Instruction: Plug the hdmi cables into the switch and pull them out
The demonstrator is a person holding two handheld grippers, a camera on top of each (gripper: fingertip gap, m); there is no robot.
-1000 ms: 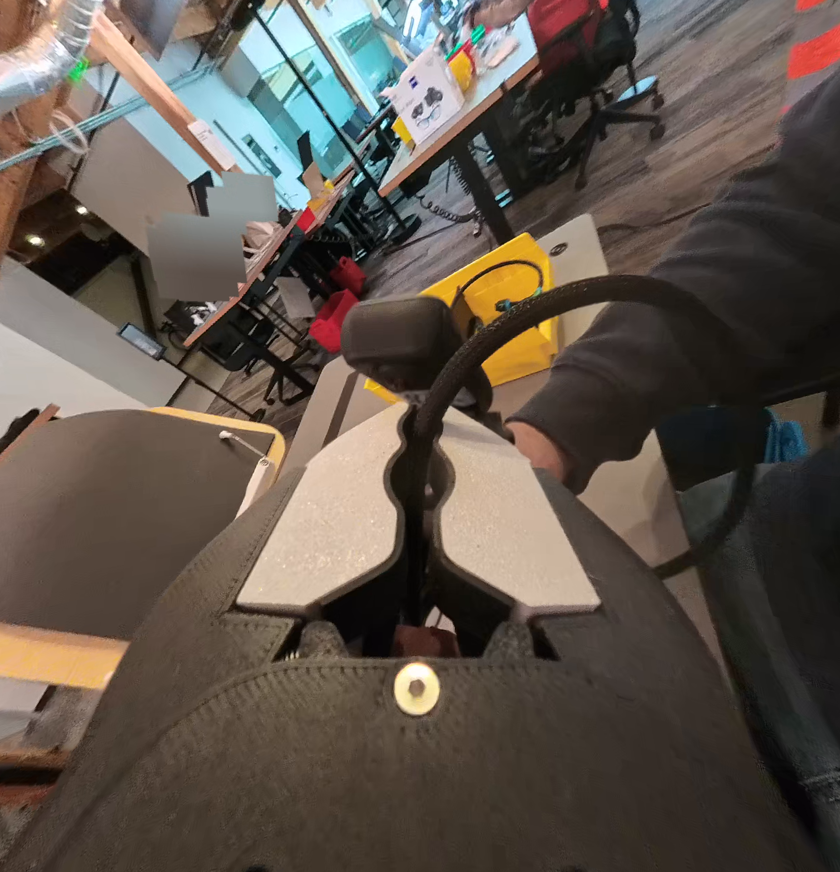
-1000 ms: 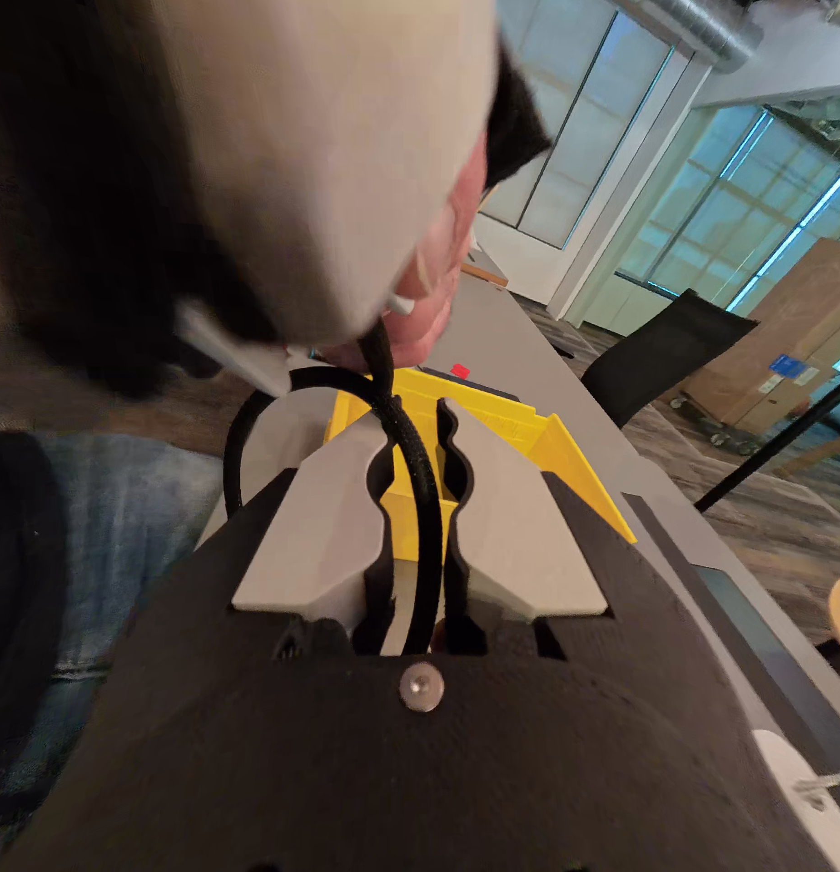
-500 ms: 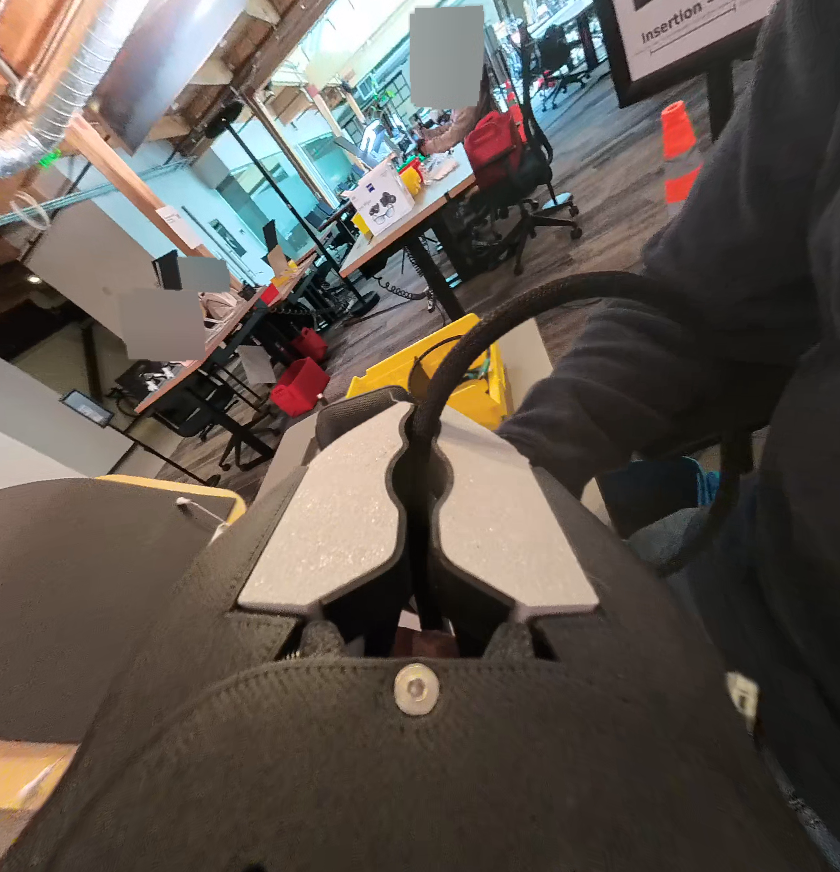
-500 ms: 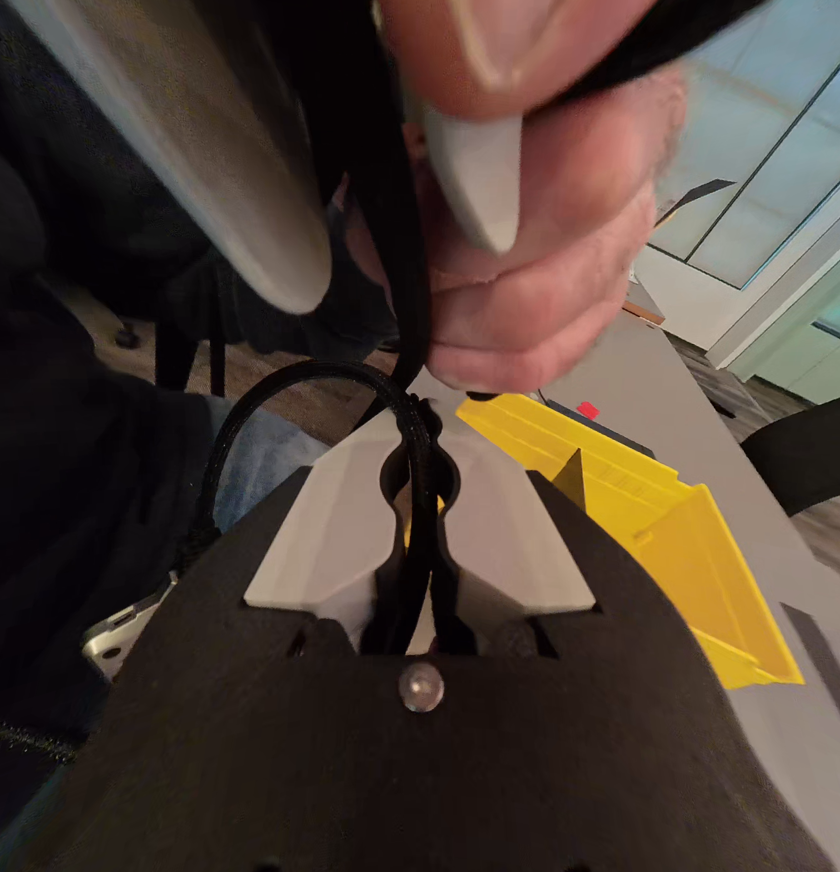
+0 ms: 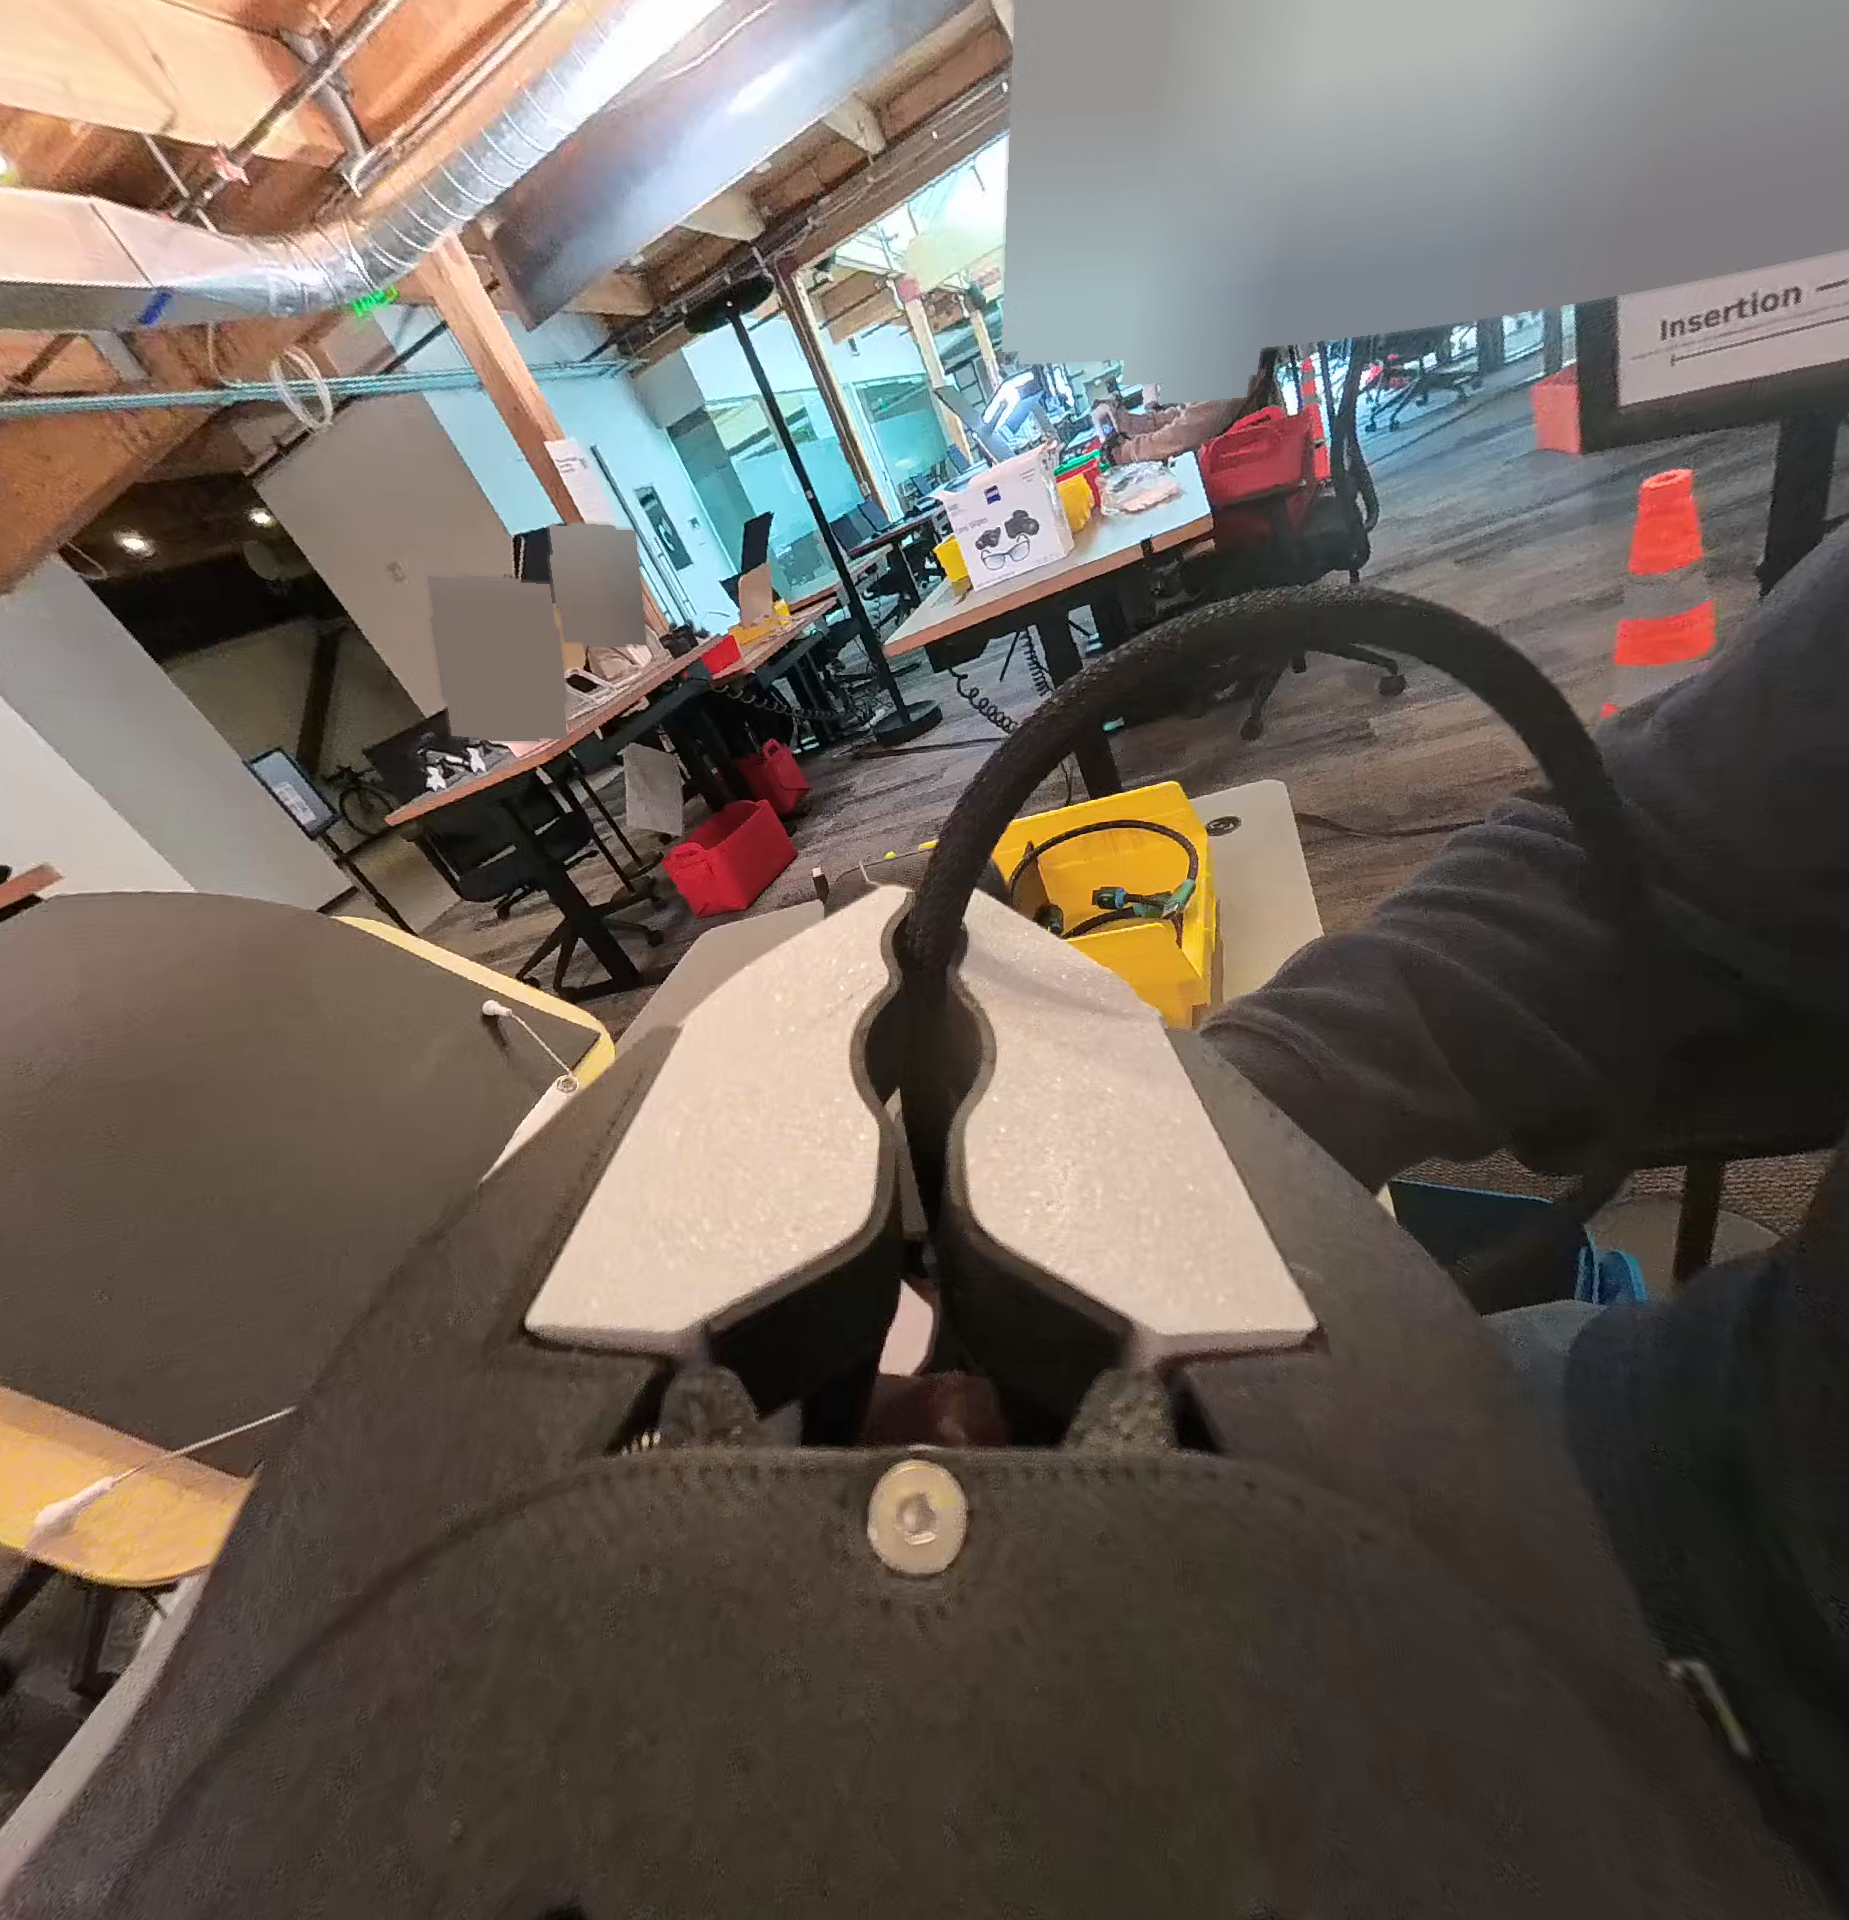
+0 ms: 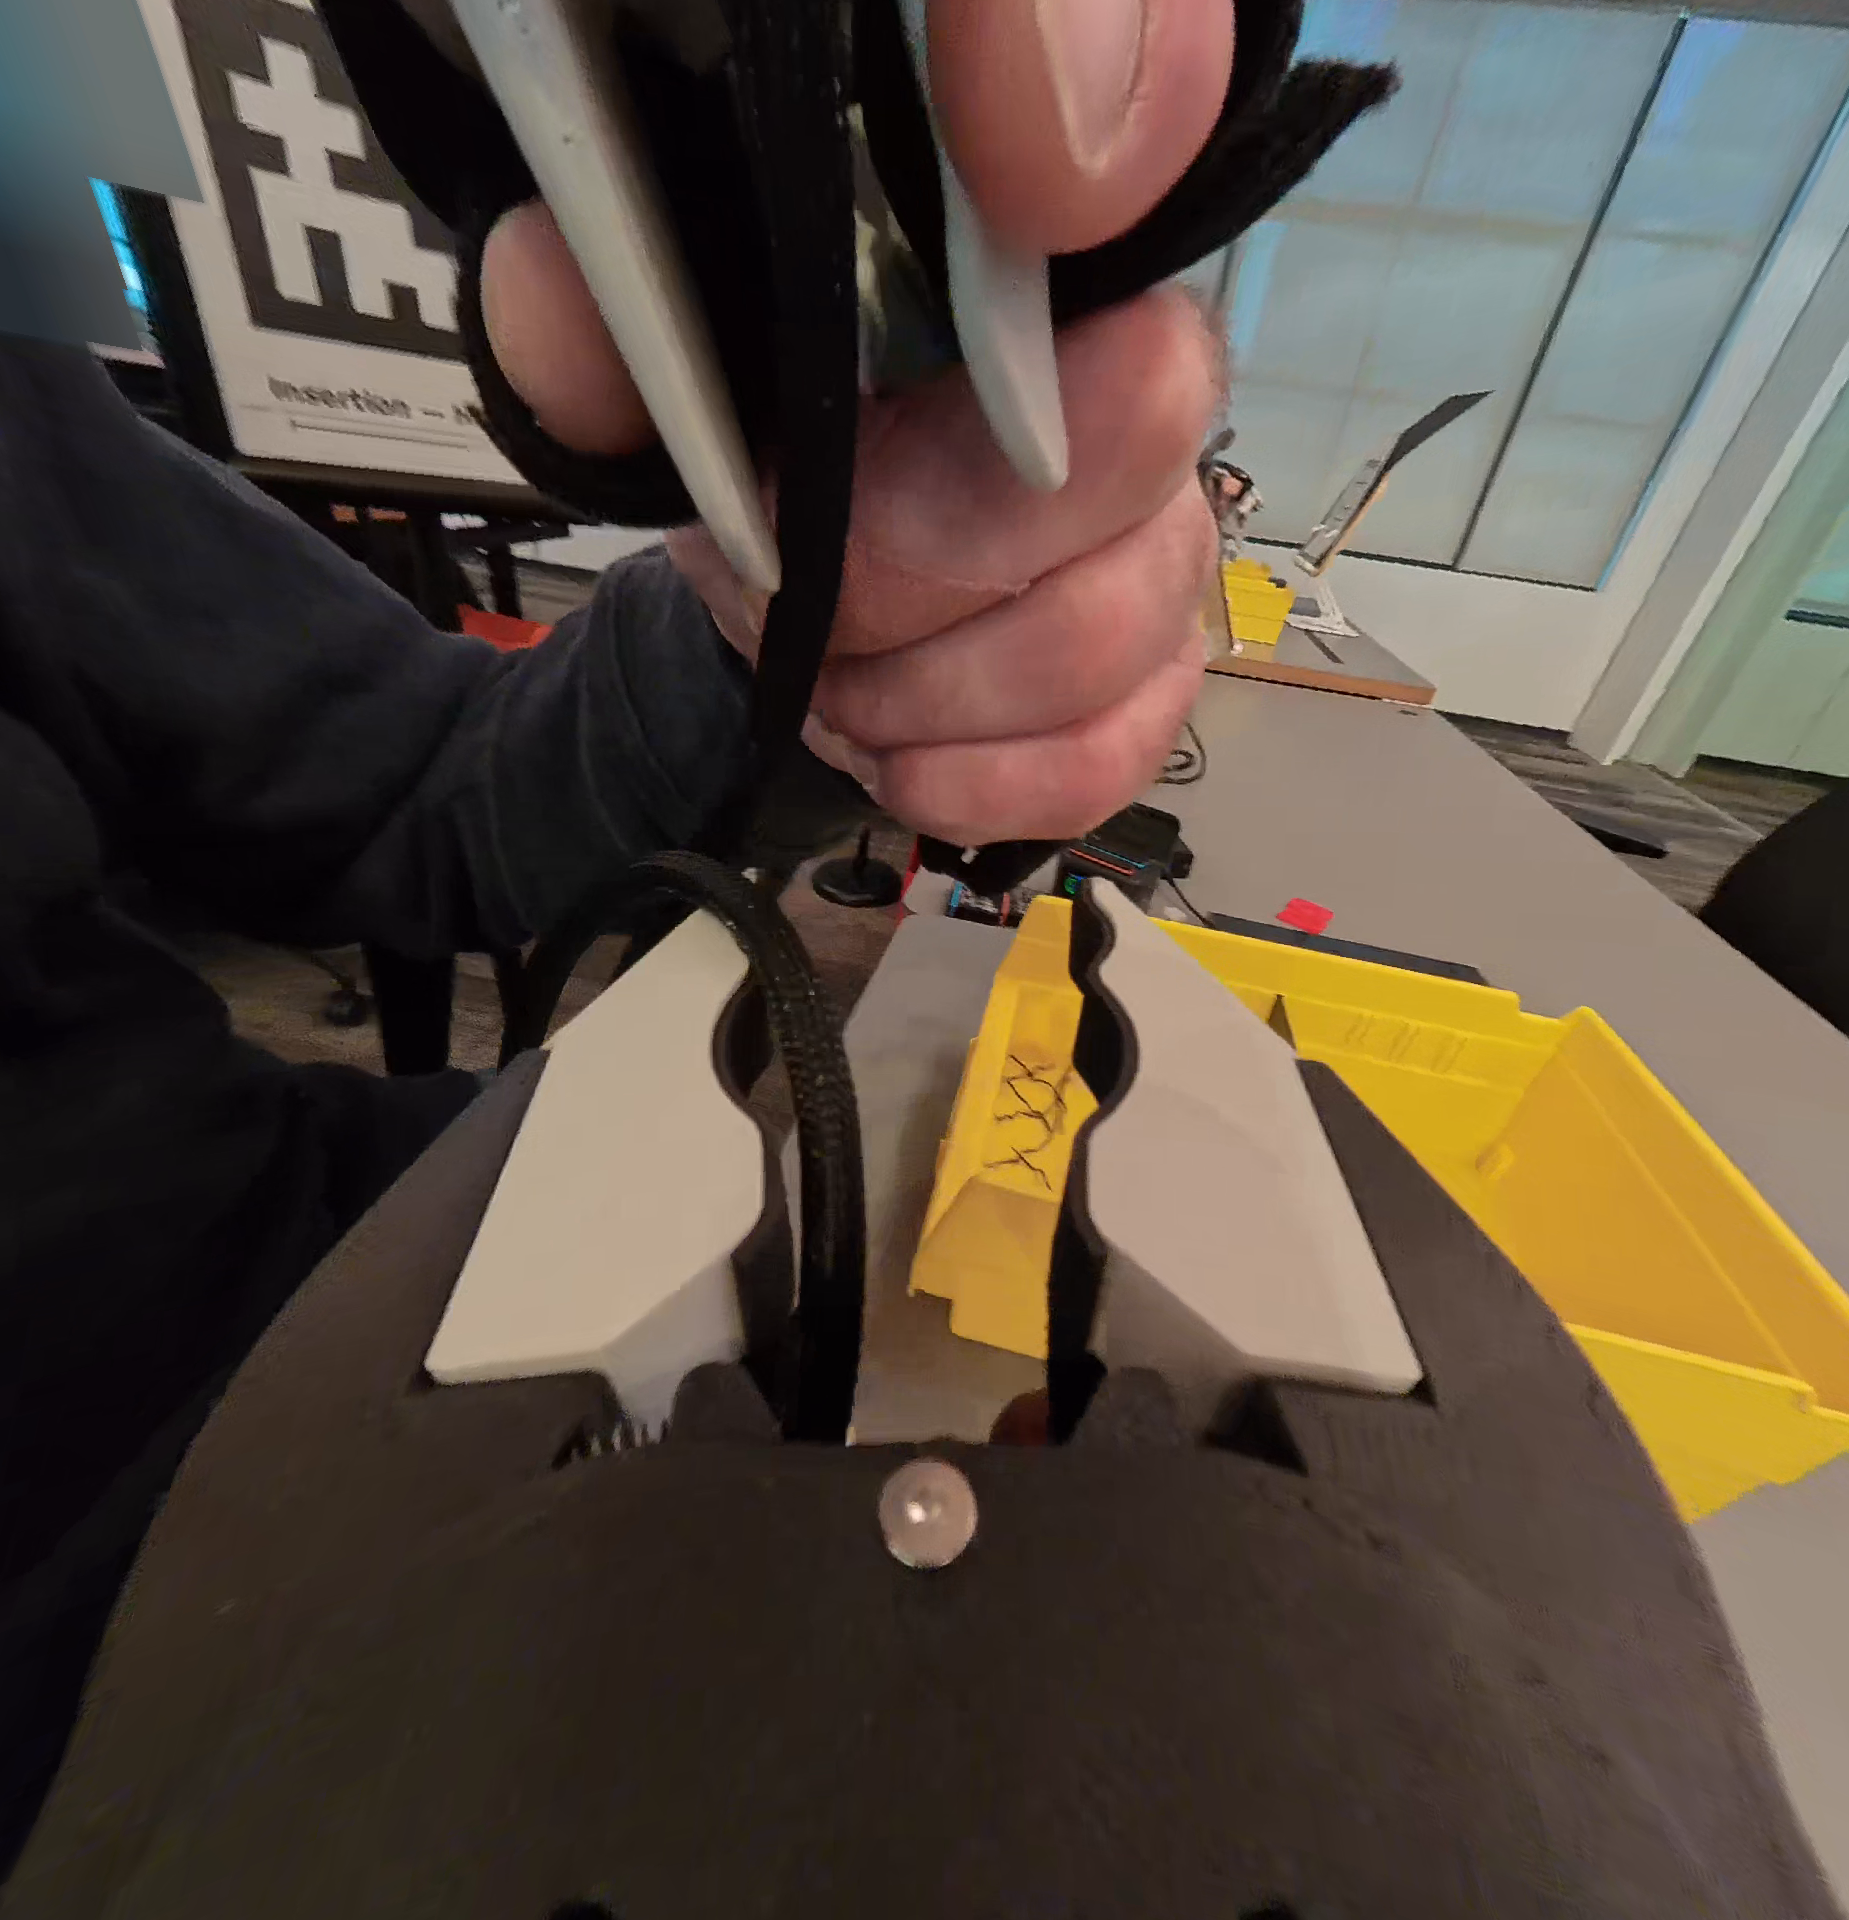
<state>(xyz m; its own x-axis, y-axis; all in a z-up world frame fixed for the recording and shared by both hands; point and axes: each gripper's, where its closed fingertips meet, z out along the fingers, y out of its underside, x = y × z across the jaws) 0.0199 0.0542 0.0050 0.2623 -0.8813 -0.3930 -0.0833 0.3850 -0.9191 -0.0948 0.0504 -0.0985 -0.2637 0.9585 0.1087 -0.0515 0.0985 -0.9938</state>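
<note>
My left gripper (image 5: 925, 920) is shut on a black braided HDMI cable (image 5: 1263, 613). The cable arcs up and to the right, then drops behind a dark sleeve (image 5: 1522, 987). My right gripper (image 6: 909, 925) is open. The same kind of cable (image 6: 811, 1039) runs loosely through its gap, against the left finger (image 6: 629, 1143). A hand (image 6: 1003, 675) holding the other gripper's grey parts (image 6: 629, 260) hangs just above my right fingertips. A small black device (image 6: 1117, 857) sits on the table behind the hand. I cannot tell if it is the switch.
A yellow bin (image 5: 1180, 935) holding coiled cables stands on the grey table (image 5: 1263, 894) ahead of my left gripper. Another yellow bin (image 6: 1522, 1195) lies right of my right gripper. A dark chair back (image 5: 203, 1122) is at the left. Desks and an orange cone (image 5: 1663, 582) stand beyond. One gripper's finger ends stand about 15 centimetres off the other's.
My right gripper was shut on the cable half a second ago and is now open. The hand has stayed just above it. My left gripper stays shut and has tilted up.
</note>
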